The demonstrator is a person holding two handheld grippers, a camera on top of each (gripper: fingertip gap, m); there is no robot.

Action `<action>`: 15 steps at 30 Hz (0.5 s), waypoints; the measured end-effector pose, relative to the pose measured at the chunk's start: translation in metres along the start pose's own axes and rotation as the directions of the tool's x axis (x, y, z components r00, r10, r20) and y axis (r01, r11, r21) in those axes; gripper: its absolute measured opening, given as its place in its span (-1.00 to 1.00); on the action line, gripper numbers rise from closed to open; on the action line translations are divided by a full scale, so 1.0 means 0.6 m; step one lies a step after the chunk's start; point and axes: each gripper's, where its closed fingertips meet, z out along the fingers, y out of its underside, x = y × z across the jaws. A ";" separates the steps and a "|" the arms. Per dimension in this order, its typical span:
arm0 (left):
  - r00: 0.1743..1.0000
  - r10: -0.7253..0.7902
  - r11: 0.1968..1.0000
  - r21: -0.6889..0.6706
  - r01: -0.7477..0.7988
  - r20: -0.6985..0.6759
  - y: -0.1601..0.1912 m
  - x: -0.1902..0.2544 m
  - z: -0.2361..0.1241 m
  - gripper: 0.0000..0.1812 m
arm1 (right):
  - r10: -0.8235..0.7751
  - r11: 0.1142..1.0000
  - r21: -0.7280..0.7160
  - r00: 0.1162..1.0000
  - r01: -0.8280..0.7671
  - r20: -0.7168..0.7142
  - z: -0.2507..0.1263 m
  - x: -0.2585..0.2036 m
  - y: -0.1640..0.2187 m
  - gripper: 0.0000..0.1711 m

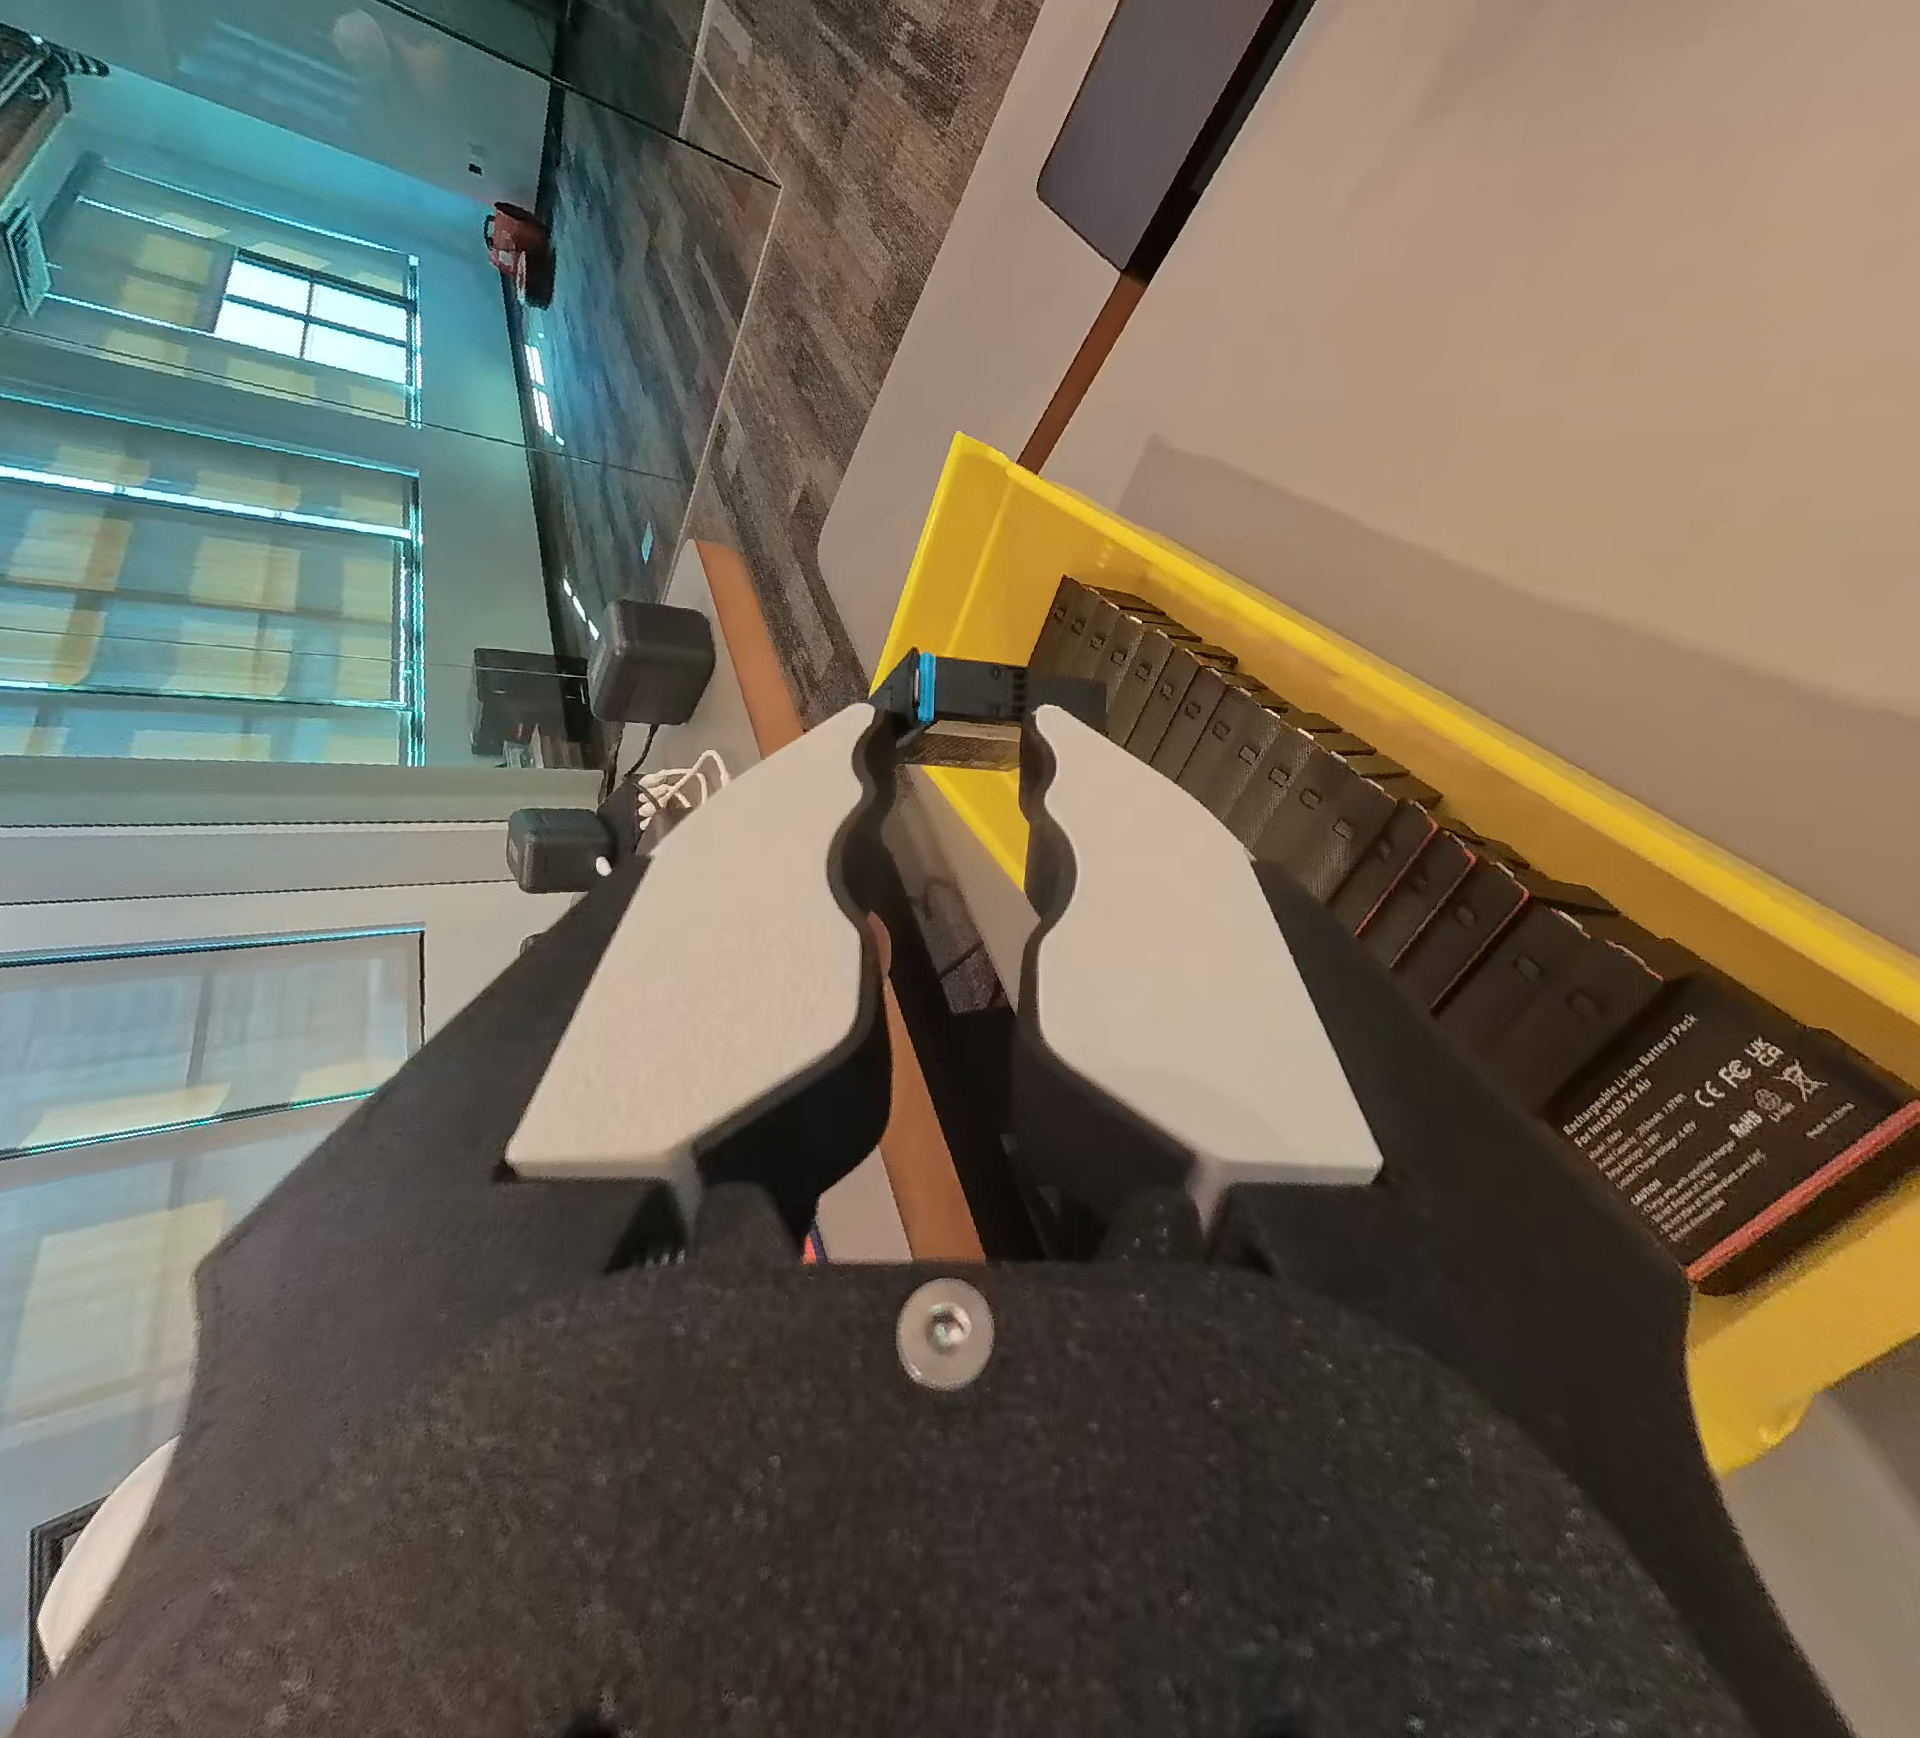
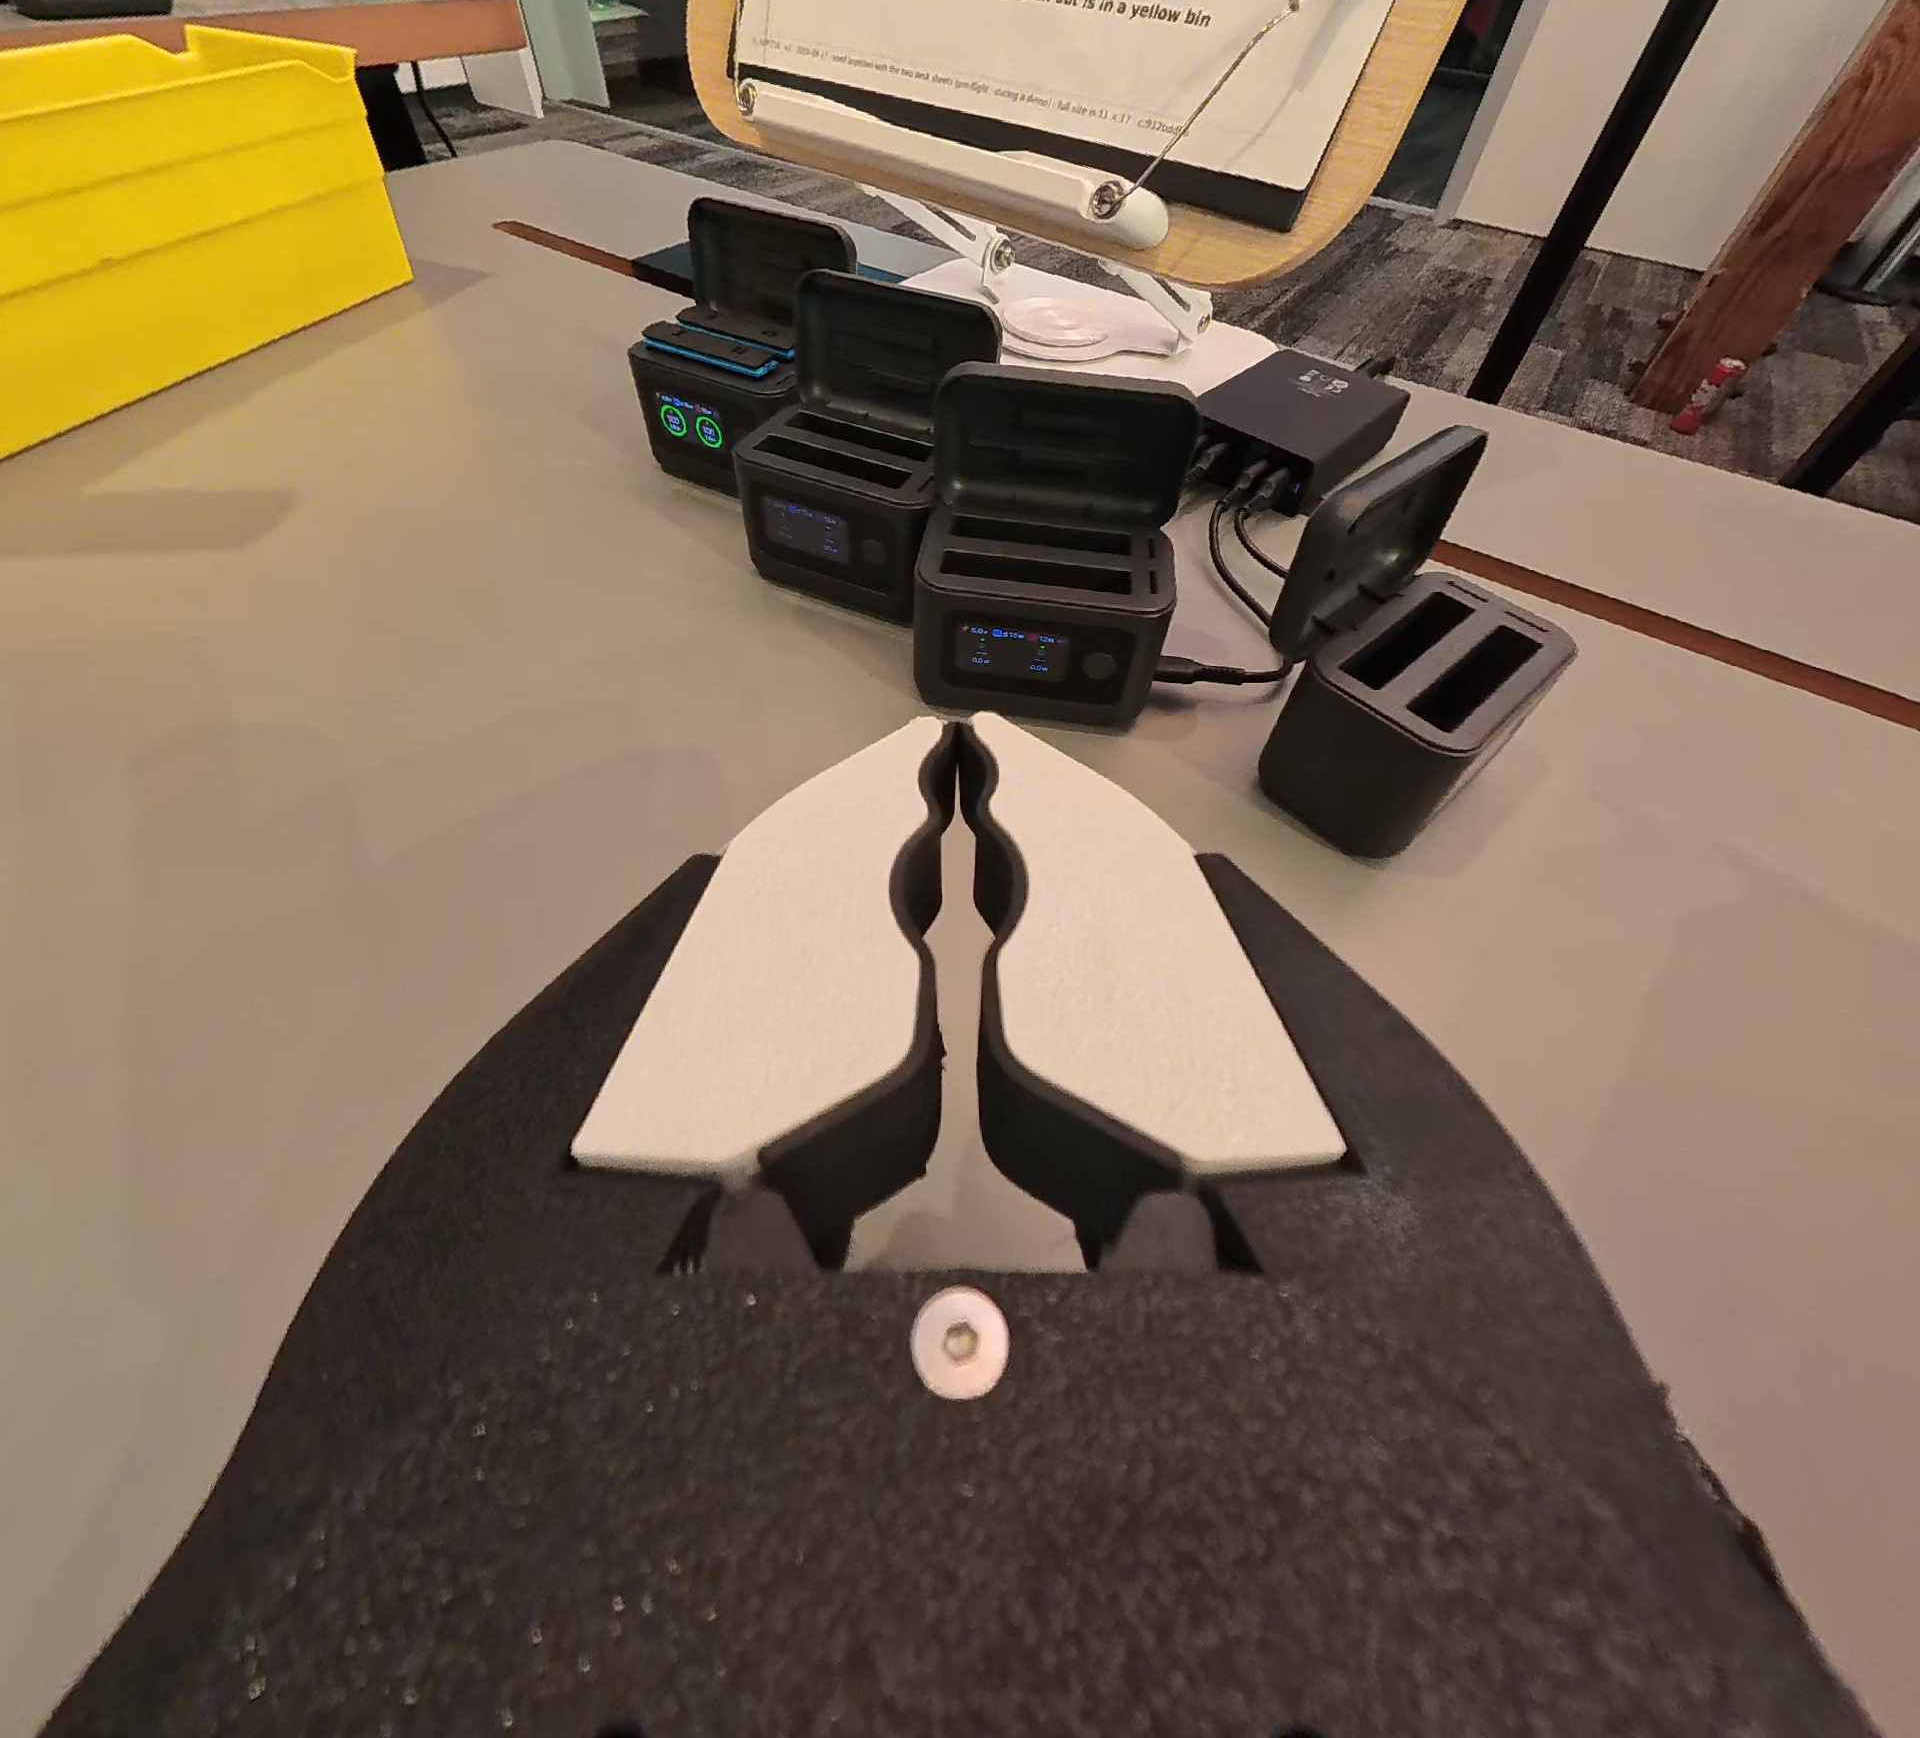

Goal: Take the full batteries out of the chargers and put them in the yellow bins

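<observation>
Left wrist view: L gripper (image 1: 954, 732) is seen clamped on a blue-ended battery (image 1: 961, 709), pinched at the very fingertips. The battery's long axis runs crosswise to the fingers, blue end toward 9 o'clock, dark end toward 3. It is held at the open end of the yellow bin (image 1: 1351, 639), whose trough runs from 12 to 4 o'clock of the tips. A row of batteries (image 1: 1299, 784), stood on edge and packed face to face, is held by the bin; one more, label up, lies at the near end (image 1: 1725, 1138). The free space is judged to lie at the far end, just by the held battery, so the drop turns on a short shift toward 1 o'clock. Whether the battery touches the bin cannot be told.

Right wrist view: R gripper (image 2: 957, 732) is seen closed to a slit and empty, low over the grey table (image 2: 312, 753). Four chargers, lids up, lie at 11 to 2 o'clock. Only the far-left charger (image 2: 712, 410) holds blue-topped batteries (image 2: 717, 338), green rings lit. Slots in the other three (image 2: 831, 504) (image 2: 1044, 618) (image 2: 1413, 712) are seen vacant. A stack of yellow bins (image 2: 187, 213) sits at 10 o'clock. R is judged nearer the chargers.
</observation>
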 end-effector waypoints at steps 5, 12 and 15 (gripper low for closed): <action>1.000 0.002 1.000 0.005 -0.002 0.008 0.001 -0.002 -0.008 -0.75 | -0.006 1.000 -0.003 1.000 0.006 0.005 0.001 -0.003 0.001 -1.00; 1.000 0.005 1.000 0.012 -0.006 0.011 0.001 -0.002 -0.013 -0.75 | -0.008 1.000 -0.006 1.000 0.008 0.007 0.002 -0.005 0.001 -1.00; 1.000 0.003 1.000 0.020 -0.004 0.010 -0.001 -0.002 -0.017 -0.75 | -0.009 1.000 -0.007 1.000 0.009 0.010 0.002 -0.006 0.002 -1.00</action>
